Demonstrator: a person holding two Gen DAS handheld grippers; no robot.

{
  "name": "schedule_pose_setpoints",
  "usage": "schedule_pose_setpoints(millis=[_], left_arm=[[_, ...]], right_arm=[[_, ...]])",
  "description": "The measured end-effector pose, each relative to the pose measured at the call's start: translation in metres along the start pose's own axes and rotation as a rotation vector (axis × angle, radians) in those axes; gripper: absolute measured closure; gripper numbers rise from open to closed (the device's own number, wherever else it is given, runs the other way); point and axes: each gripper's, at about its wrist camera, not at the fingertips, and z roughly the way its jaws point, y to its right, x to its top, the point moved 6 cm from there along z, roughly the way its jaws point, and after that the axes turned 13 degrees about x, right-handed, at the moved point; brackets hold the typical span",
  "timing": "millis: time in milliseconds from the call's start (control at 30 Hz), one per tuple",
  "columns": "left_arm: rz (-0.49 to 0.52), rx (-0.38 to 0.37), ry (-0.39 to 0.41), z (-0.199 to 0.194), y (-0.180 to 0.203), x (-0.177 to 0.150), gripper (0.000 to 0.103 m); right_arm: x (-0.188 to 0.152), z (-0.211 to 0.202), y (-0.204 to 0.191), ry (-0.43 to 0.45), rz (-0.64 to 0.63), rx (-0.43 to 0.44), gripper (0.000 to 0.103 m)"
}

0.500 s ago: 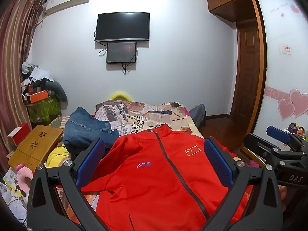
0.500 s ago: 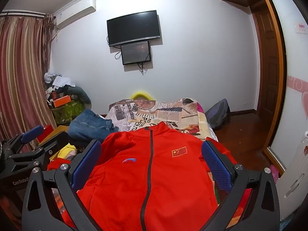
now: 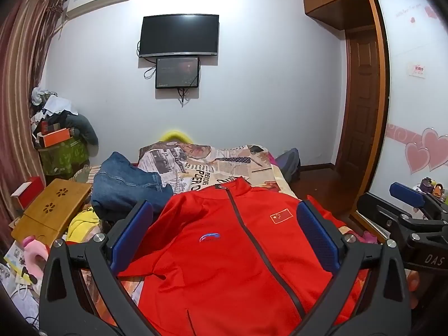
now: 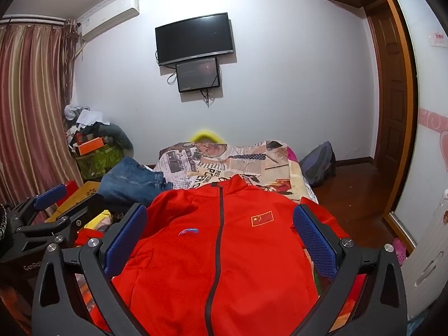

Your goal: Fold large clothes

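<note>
1. A red jacket [image 3: 224, 252] was seen spread flat on the bed [image 3: 266, 165], front side up, its dark zipper closed and its collar pointed toward the far wall.
2. The left gripper [image 3: 224, 232] was held above the jacket with its jaws spread wide; nothing was pinched between the blue pads [image 3: 316, 238].
3. The right gripper [image 4: 221, 232] was likewise held over the jacket, jaws fully spread, with no cloth gripped.
4. Folded blue jeans [image 3: 126, 187] were seen just left of the jacket's shoulder.
5. A newspaper-print quilt [image 3: 210, 165] was laid beyond the jacket's collar.
6. A television [image 3: 179, 35] was mounted on the wall beyond the jacket.
</note>
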Motion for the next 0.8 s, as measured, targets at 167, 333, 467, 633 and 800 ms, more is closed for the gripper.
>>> schedule_pose_setpoints(millis=[167,333,467,633,800], left_arm=[[-0.008,0.001,-0.002,0.0012,-0.0024,-0.0026,0.0],[-0.013,0.005,-0.01,0.0026,-0.0031,-0.0015,0.0],[-0.02,0.008,-0.012,0.0029,-0.0045,-0.0023,0.0],[-0.021,0.009,-0.013,0.0032,-0.0046,-0.0026,0.0],[-0.021,0.01,-0.014,0.0048,-0.0056,-0.002,0.0]], right_arm=[[-0.0001,0.0001,-0.0006,-0.002,0.0,0.0,0.0],[-0.0013,0.0025,-0.0006,-0.004,0.001,-0.001,0.0],[-0.0027,0.0021,-0.0026,-0.005,0.001,-0.001,0.0],[-0.0077,0.0005,-0.0057,-0.006,0.001,-0.001,0.0],[-0.0054,0.0014,-0.0044,-0.008,0.001,-0.002,0.0]])
